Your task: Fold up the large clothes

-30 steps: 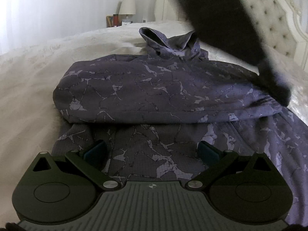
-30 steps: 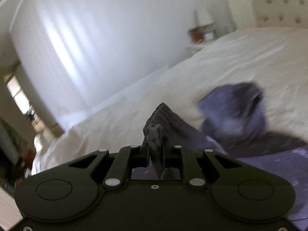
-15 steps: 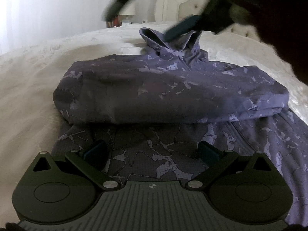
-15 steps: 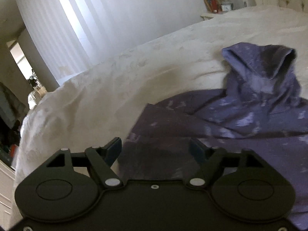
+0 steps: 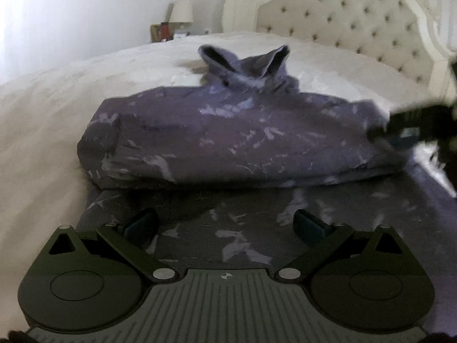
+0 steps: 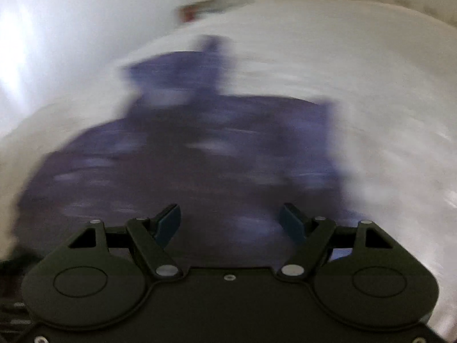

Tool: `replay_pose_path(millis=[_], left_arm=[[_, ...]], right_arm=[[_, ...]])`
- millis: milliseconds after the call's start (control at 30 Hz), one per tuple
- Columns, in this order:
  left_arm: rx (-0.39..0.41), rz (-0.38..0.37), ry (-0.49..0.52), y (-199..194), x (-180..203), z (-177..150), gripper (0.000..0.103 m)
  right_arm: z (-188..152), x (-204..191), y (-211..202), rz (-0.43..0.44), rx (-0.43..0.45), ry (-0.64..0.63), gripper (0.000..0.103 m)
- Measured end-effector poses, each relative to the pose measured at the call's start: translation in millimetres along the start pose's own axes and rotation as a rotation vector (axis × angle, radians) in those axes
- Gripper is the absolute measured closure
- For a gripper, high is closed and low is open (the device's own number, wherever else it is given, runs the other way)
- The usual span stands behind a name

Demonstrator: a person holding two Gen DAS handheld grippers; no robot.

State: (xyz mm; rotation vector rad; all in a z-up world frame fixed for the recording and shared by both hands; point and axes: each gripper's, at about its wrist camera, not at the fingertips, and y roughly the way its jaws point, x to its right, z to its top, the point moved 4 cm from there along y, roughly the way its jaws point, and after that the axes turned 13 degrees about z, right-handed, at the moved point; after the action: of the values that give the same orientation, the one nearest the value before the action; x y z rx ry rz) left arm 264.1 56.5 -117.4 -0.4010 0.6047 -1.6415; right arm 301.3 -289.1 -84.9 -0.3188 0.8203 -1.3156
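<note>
A dark purple hoodie point(image 5: 234, 140) with a pale crackle print lies on the white bed point(image 5: 42, 131). Its sleeves are folded across the chest and its hood point(image 5: 245, 63) points toward the headboard. My left gripper point(image 5: 225, 223) is open and empty, just above the hoodie's lower part. My right gripper point(image 6: 231, 220) is open and empty, above the hoodie point(image 6: 185, 157); that view is heavily motion-blurred. The right gripper also shows as a dark blur at the right edge of the left wrist view point(image 5: 414, 125), beside the hoodie's right side.
A tufted cream headboard point(image 5: 357, 28) stands at the far end of the bed. A nightstand with a lamp point(image 5: 181, 14) and small items sits at the back left by a white wall. White bedding surrounds the hoodie on all sides.
My right gripper has let go of the sleeve it held, opened, and swung away to the hoodie's right side. The sleeve now lies across the chest. My left gripper has barely moved.
</note>
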Motion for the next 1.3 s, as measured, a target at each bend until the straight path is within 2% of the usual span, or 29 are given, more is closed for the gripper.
replay_pose_path(millis=[33,100,233,367,467,533,567,667,867,1067,1167,1200,1300], left_arm=[[0.019,-0.006,-0.005,-5.6,0.1,2.9,0.001],[0.065,-0.019,-0.004,-16.4,3.1,10.6,0.001],[0.143,-0.018,0.016,-22.0,10.0,33.4,0.001],[0.115,0.016,0.014,3.1,12.9,45.7,0.0],[0.031,0.067,-0.006,35.3,3.8,42.7,0.001],[-0.018,0.092,0.018,54.8,2.4,36.9,0.0],[-0.017,0.103,0.039,60.4,3.9,34.4,0.0],[-0.002,0.131,0.068,61.3,9.5,31.4,0.0],[0.019,0.13,0.062,56.9,7.4,27.9,0.0],[0.025,0.13,0.063,57.9,7.9,26.7,0.0],[0.023,0.132,0.066,58.6,8.0,27.4,0.0],[0.02,0.133,0.067,58.4,7.8,28.0,0.0],[-0.014,0.125,0.084,55.4,7.1,34.0,0.001]], right_arm=[[-4.0,15.6,-3.9,-0.028,0.018,0.023,0.025],[-8.4,33.4,-14.0,-0.003,0.053,0.06,0.026],[-10.4,28.5,-27.3,0.021,0.073,0.015,0.024],[-11.0,23.7,-39.5,0.069,0.114,-0.001,0.023],[-8.5,24.7,-46.9,0.08,0.146,0.003,0.021],[-4.0,24.7,-46.6,0.08,0.161,-0.011,0.019],[-0.7,24.3,-45.5,0.08,0.169,-0.019,0.019],[11.8,22.5,-36.2,0.098,0.183,-0.029,0.018],[24.3,18.5,-1.9,0.128,0.176,-0.04,0.018],[7.3,51.2,27.1,0.03,0.121,0.06,0.018],[4.8,56.8,26.5,0.022,0.121,0.076,0.016],[6.0,56.5,26.5,0.012,0.109,0.069,0.012],[11.5,55.8,20.7,-0.008,0.072,0.08,0.012]])
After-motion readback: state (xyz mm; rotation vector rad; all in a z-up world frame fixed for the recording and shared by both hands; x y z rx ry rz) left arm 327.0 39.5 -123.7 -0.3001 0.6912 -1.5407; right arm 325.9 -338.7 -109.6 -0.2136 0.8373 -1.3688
